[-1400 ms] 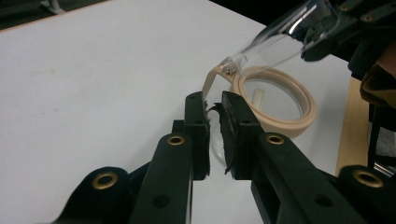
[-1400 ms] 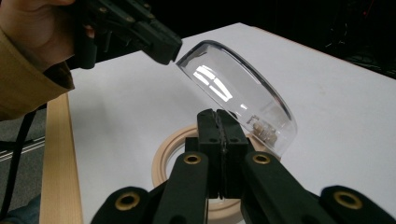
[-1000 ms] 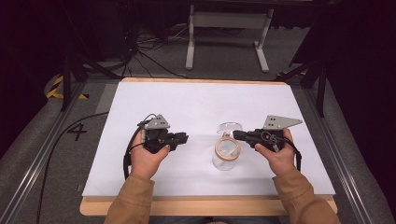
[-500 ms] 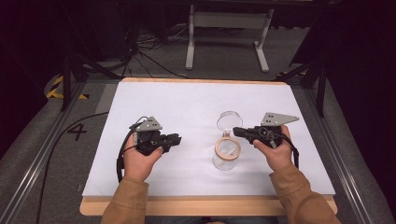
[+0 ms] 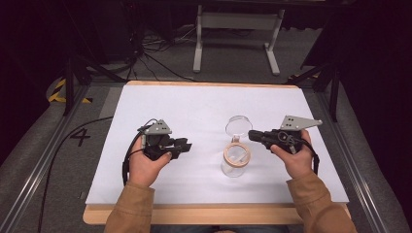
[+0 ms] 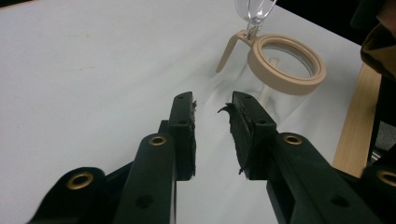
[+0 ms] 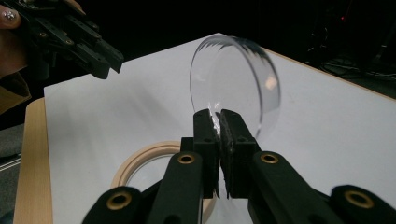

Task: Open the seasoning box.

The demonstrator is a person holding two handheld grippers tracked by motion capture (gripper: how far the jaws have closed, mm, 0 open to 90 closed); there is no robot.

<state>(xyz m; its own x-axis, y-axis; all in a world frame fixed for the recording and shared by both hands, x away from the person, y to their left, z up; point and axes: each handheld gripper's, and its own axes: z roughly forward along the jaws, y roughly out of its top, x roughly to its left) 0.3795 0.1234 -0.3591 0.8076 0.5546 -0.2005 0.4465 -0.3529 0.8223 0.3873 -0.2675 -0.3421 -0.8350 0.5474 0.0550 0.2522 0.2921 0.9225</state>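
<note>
Clear round lid (image 7: pixel 236 81) (upright, see-through) over tan-rimmed jar (image 5: pixel 236 158).

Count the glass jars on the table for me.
1. A single clear jar with a tan rim stands on the white table, right of centre. Its hinged clear lid stands open, its edge pinched by the right gripper. Nothing here could hide another.

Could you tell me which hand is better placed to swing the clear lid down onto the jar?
Right: its tongs pinch the clear lid above the jar; the left tongs are open, empty.
</note>
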